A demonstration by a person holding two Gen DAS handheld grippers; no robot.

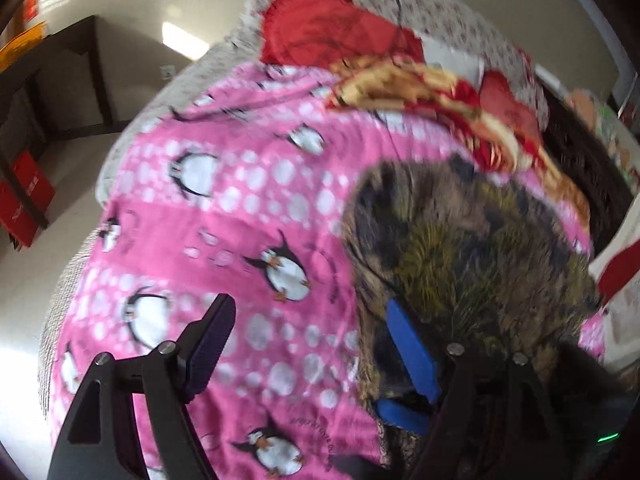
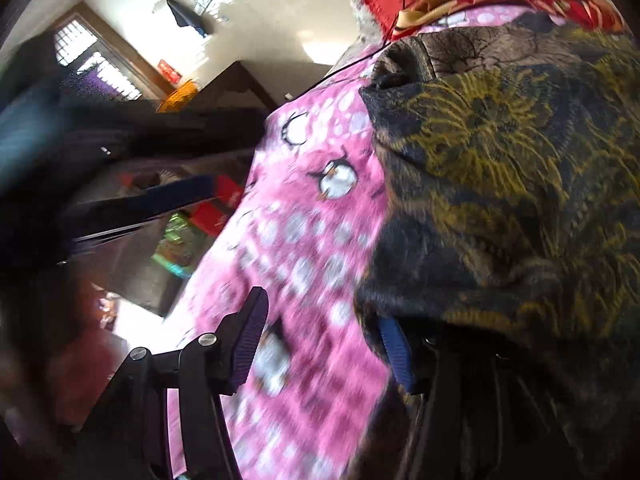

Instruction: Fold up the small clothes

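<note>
Left gripper (image 1: pixel 308 344): fingers wide apart, nothing clamped between them. Dark left finger (image 1: pixel 210 344) over the pink penguin blanket (image 1: pixel 224 216); blue-padded right finger (image 1: pixel 412 350) over the near edge of the dark garment with olive-yellow pattern (image 1: pixel 472 256). Whether this finger touches the cloth, cannot tell, because of blur.

Right gripper (image 2: pixel 324 344): also wide apart, holding nothing. Purple-padded left finger (image 2: pixel 250 344) above the pink penguin blanket (image 2: pixel 304 248); blue right finger (image 2: pixel 394 354) just under the hanging edge of the dark garment with olive-yellow pattern (image 2: pixel 500 168), partly hidden by it. Real contact not possible to judge.

Garment lying spread on the pink blanket, on the right side in both views, rumpled, with a tube-like opening (image 2: pixel 396 68) at its far end in the right wrist view.

Beyond the garment, near its far edge: a crumpled red and gold cloth (image 1: pixel 436 92), and a red cushion (image 1: pixel 328 28) on a light flowered cover (image 1: pixel 452 20). A dark wooden table (image 1: pixel 68 64) standing apart on the pale floor, at the left.
</note>
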